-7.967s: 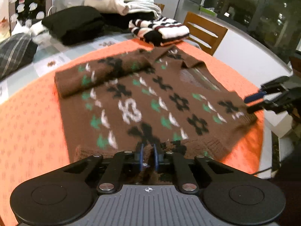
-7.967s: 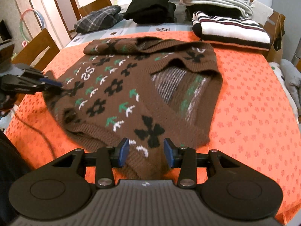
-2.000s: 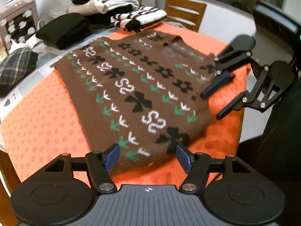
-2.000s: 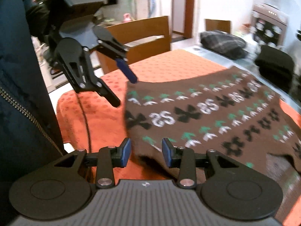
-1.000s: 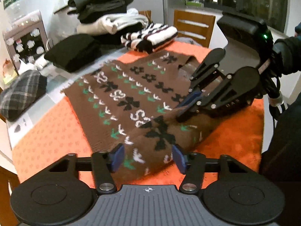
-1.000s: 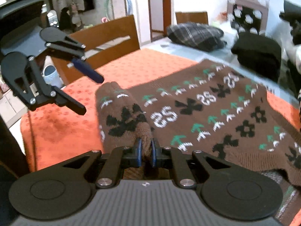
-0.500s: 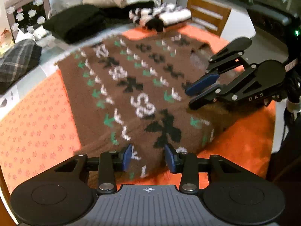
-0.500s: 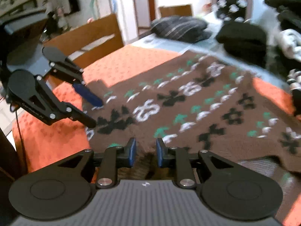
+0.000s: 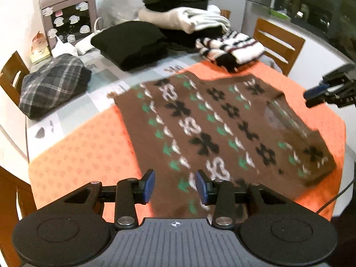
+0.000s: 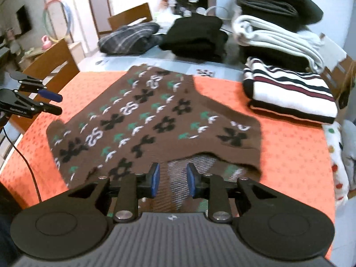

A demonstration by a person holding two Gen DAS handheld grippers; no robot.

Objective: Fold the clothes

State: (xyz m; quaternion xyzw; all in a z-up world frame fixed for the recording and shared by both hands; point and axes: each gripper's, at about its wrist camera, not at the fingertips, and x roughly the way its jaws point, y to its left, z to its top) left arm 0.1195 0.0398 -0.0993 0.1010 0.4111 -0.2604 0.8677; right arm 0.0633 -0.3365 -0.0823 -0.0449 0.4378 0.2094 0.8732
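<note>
A brown knitted sweater (image 9: 222,131) with black, white and green motifs lies spread on the orange tablecloth (image 9: 84,146). My left gripper (image 9: 175,187) hovers open over the sweater's near edge, nothing pinched between its blue pads. In the right wrist view the sweater (image 10: 142,120) shows its grey inner side near the neck opening. My right gripper (image 10: 172,182) is over that edge with its jaws opening; the knit lies below the gap and the pads do not press on it. Each gripper shows in the other's view: the right gripper (image 9: 322,93) and the left gripper (image 10: 44,102).
Folded clothes line the table's far side: a striped sweater (image 10: 289,93), a black garment (image 10: 195,35), a plaid one (image 9: 53,84) and a white and dark stack (image 10: 273,31). Wooden chairs (image 10: 51,66) stand around the table. A cable (image 10: 22,160) hangs off the left edge.
The right gripper has let go of the sweater fold it was pinching and opened. Both grippers have drawn apart and lifted, and the sweater now lies flat.
</note>
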